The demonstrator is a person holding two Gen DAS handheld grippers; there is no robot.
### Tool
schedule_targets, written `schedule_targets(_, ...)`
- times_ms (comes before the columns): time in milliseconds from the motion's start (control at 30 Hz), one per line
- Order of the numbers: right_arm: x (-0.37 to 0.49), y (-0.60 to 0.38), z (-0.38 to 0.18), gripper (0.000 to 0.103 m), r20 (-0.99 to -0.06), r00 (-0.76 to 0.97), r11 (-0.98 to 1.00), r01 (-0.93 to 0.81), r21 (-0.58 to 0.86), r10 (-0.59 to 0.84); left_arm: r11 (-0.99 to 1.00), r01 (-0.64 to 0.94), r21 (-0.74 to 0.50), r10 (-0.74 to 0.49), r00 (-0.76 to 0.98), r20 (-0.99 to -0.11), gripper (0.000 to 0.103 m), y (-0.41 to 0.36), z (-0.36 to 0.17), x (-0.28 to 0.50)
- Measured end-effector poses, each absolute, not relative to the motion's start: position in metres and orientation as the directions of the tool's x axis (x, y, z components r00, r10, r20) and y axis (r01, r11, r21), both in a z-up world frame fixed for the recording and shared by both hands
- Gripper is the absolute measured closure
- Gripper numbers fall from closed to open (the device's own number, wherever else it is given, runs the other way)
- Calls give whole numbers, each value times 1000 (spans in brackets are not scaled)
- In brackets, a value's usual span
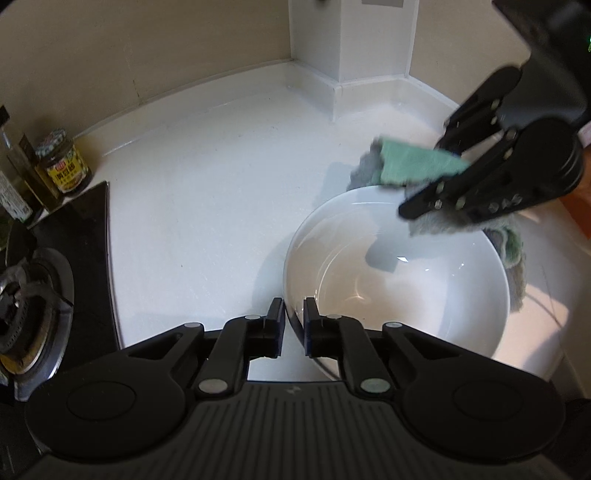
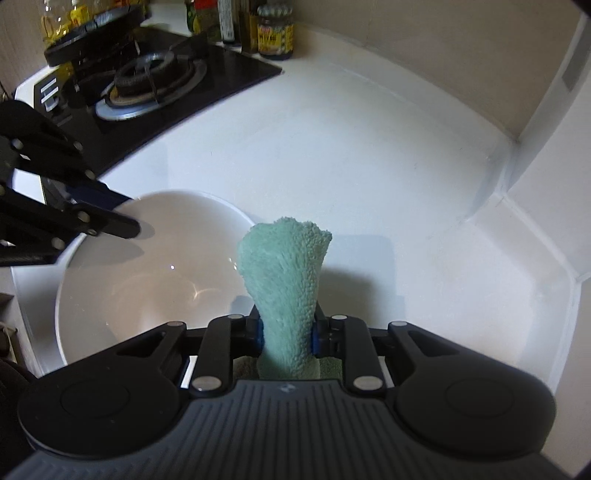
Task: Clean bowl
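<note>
A white bowl (image 1: 395, 280) (image 2: 147, 269) stands on the white counter (image 1: 203, 192) (image 2: 369, 155), and its inside looks glossy. My left gripper (image 1: 293, 325) (image 2: 129, 214) is shut on the bowl's near rim, one finger inside and one outside. My right gripper (image 1: 428, 177) (image 2: 287, 334) is shut on a green and grey cloth (image 1: 413, 166) (image 2: 284, 266). It hovers over the far right rim of the bowl. The cloth's free end sticks out past the fingers, and more of it hangs down at the bowl's right side.
A black gas stove (image 1: 33, 291) (image 2: 155, 81) lies to the left of the bowl. A sauce jar (image 1: 62, 162) (image 2: 275, 35) and bottles (image 1: 14, 173) stand against the wall beside it. A white wall pillar (image 1: 351, 44) juts into the counter's back corner.
</note>
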State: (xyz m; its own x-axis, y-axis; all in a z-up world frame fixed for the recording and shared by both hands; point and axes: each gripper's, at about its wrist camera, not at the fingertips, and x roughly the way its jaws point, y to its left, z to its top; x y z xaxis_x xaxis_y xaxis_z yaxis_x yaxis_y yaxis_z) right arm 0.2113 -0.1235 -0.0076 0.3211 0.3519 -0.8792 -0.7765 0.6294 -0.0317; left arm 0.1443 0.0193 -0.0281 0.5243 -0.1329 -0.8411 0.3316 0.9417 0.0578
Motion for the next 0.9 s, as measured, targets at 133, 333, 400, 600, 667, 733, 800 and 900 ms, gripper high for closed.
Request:
schedule_targets(133,208,-118,3,90,-867,354,621,-781,-69,350,948,316,40,-139,522,-842,95,21,-27,144)
schedule_targets(333,200,-125,33,91,-826,391,623,-779,-64,405,961,267,-68,-203,517,-832,96,37,-28,145)
schedule_targets(400,196,-123,44,91,-811,396,617,-785,-56,430,961,261,-94,-220,511,-831,95,41,-27,144)
schedule_targets(600,181,-97,42,91,-843,209,520,-848,96,496,958,264,-109,-236,515,-824,95,45,-24,137)
schedule_targets(667,180,-84,21,91,-880,179,508,-858,80,440,957,267,-109,-237,514,-824,95,45,-24,137)
schedule_targets(733,184,-77,5,91,-904,159,518,-852,76,396,957,272,-101,-233,516,-824,95,43,-24,136)
schedule_targets(800,190,-70,-7,91,-912,160,538,-840,75,377,957,274,-96,-231,518,-824,95,42,-24,135)
schedule_targets(900,196,-60,-20,91,-925,148,546,-834,73,350,957,272,-99,-233,521,-821,95,41,-24,134)
